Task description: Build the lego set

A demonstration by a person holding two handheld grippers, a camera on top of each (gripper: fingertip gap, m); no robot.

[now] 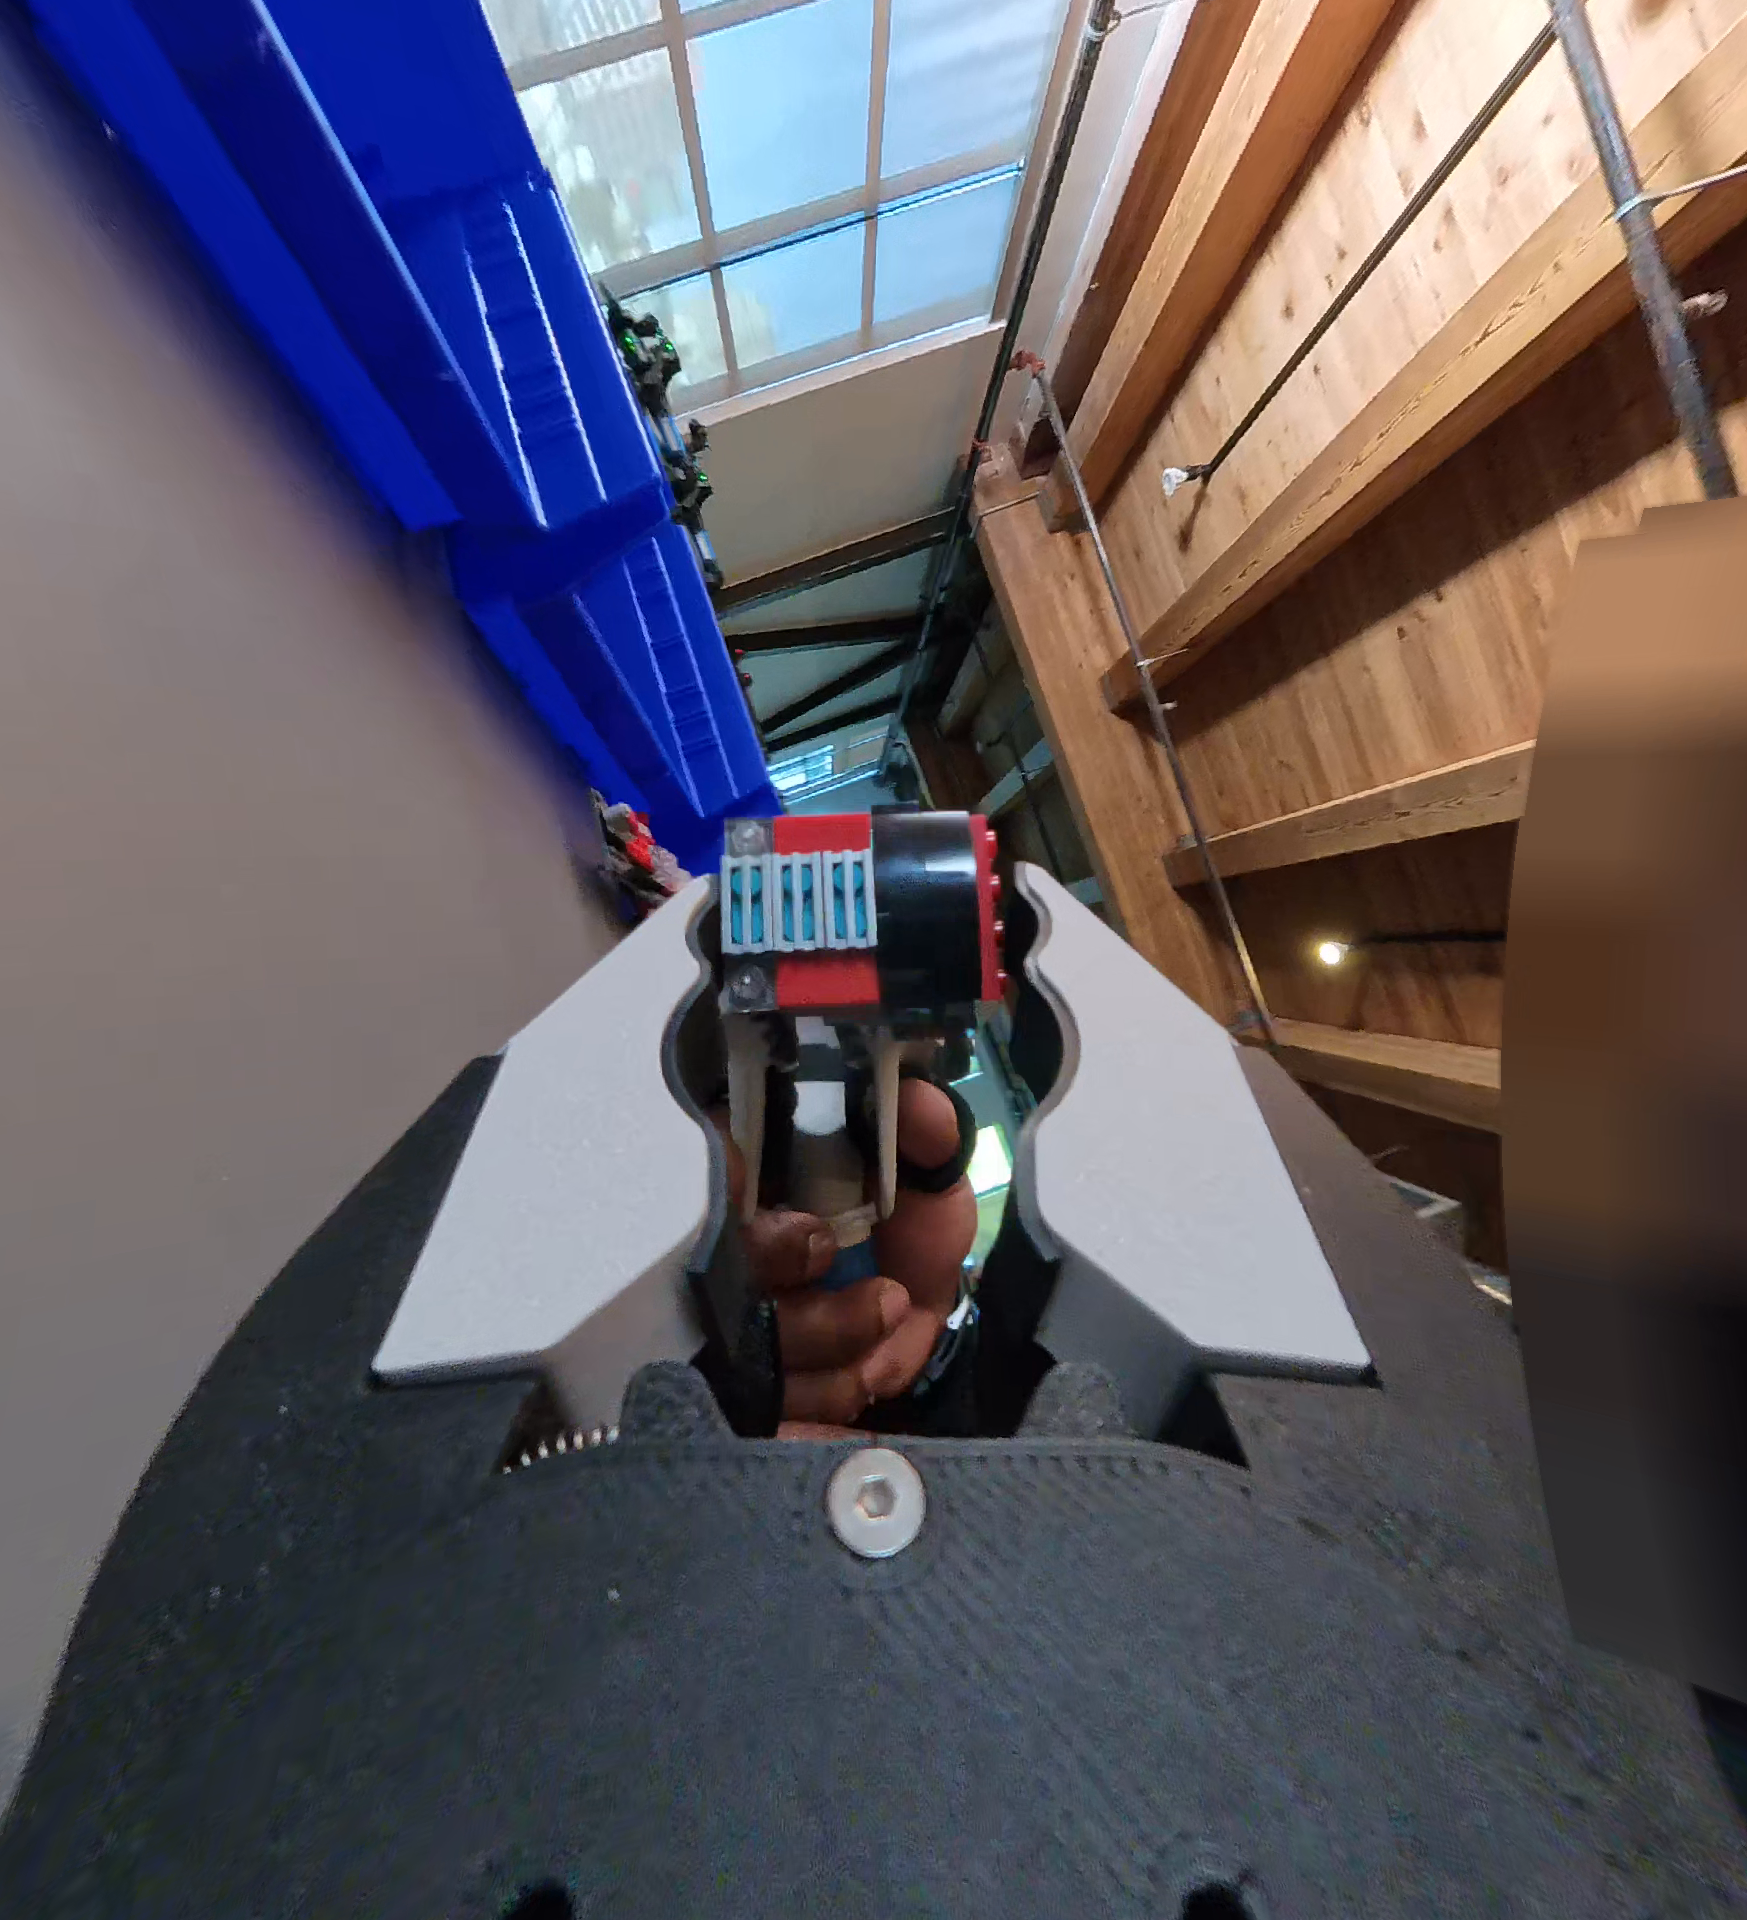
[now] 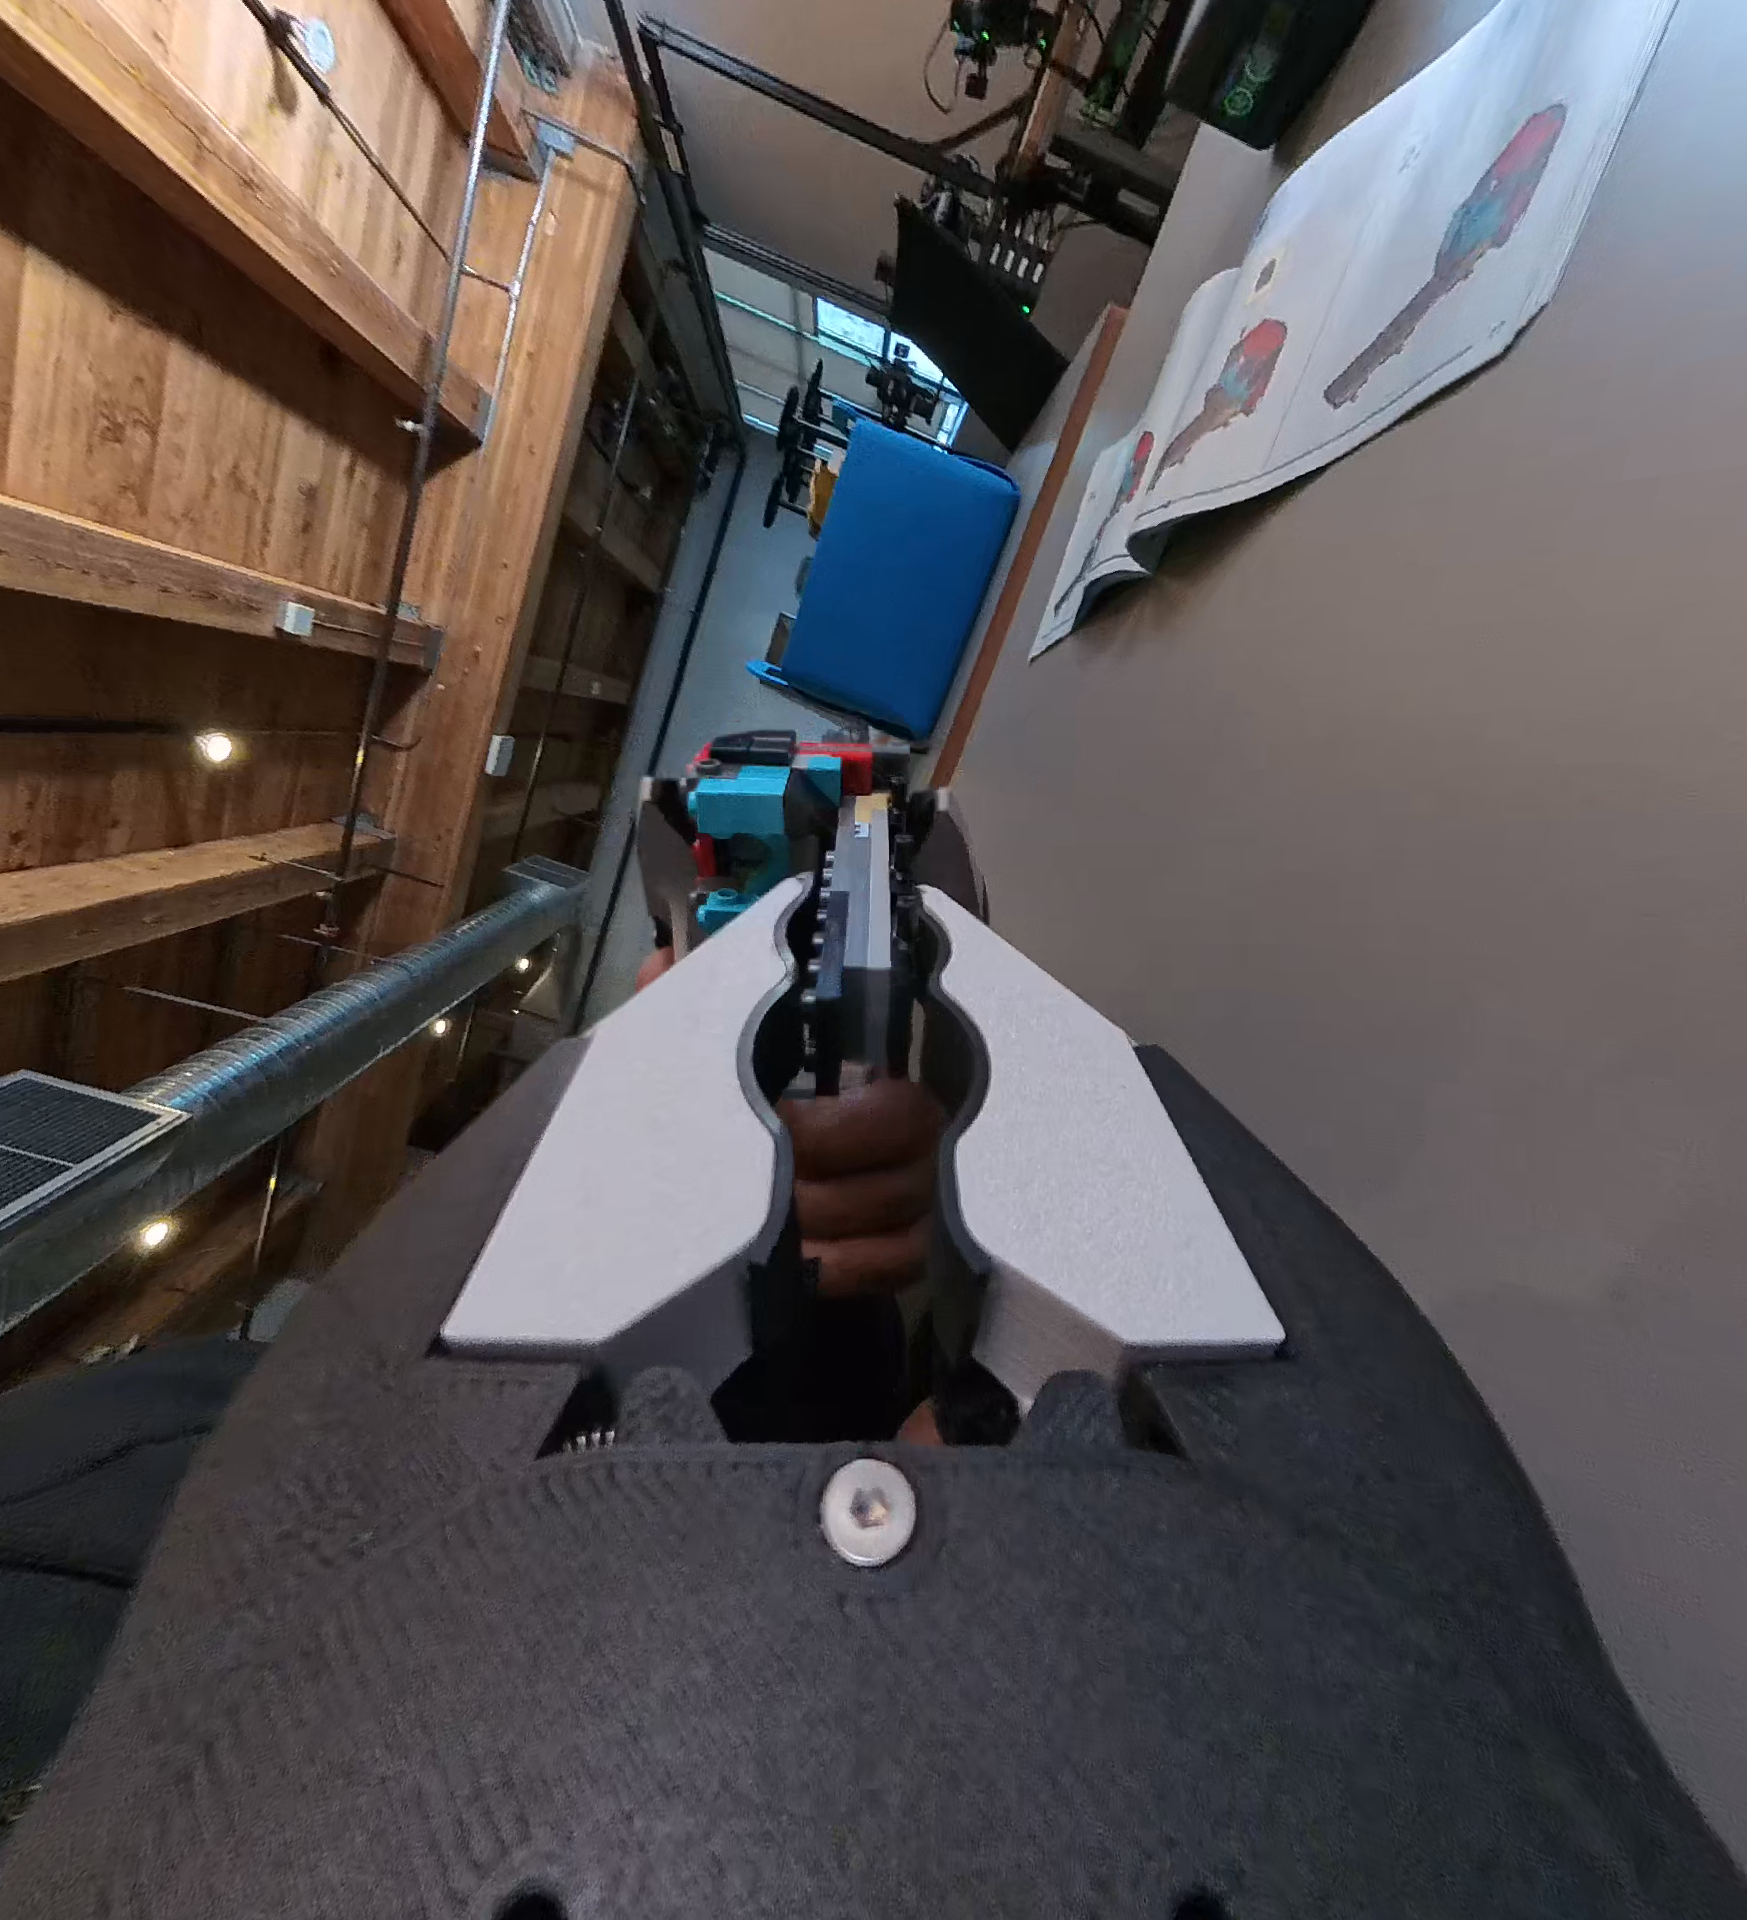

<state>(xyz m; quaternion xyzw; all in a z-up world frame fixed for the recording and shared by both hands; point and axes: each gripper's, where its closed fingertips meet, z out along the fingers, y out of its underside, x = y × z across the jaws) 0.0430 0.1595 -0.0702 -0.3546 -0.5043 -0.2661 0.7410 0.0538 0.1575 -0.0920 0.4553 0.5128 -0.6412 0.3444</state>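
Observation:
A lego model is held in the air between both grippers. In the left wrist view its head (image 1: 848,914) is red and black, with grey grilles over teal. My left gripper (image 1: 864,914) is shut on this head, one finger on each side. In the right wrist view my right gripper (image 2: 861,904) is shut on the model's long grey and black handle (image 2: 853,966). The teal and red head (image 2: 744,821) sticks out beyond it, with the left gripper's fingers (image 2: 663,883) around it. The right gripper's pale fingers (image 1: 744,1091) and a hand (image 1: 848,1278) show behind the head.
Both views are tilted sideways. The grey-brown table (image 1: 173,727) carries blue bins (image 1: 557,436) and loose bricks (image 1: 630,842). An open instruction booklet (image 2: 1316,343) lies on the table (image 2: 1420,987). A blue chair (image 2: 900,571) stands beyond the table's edge. Wooden beams (image 1: 1316,468) run overhead. My left and right fingertips are right by each other.

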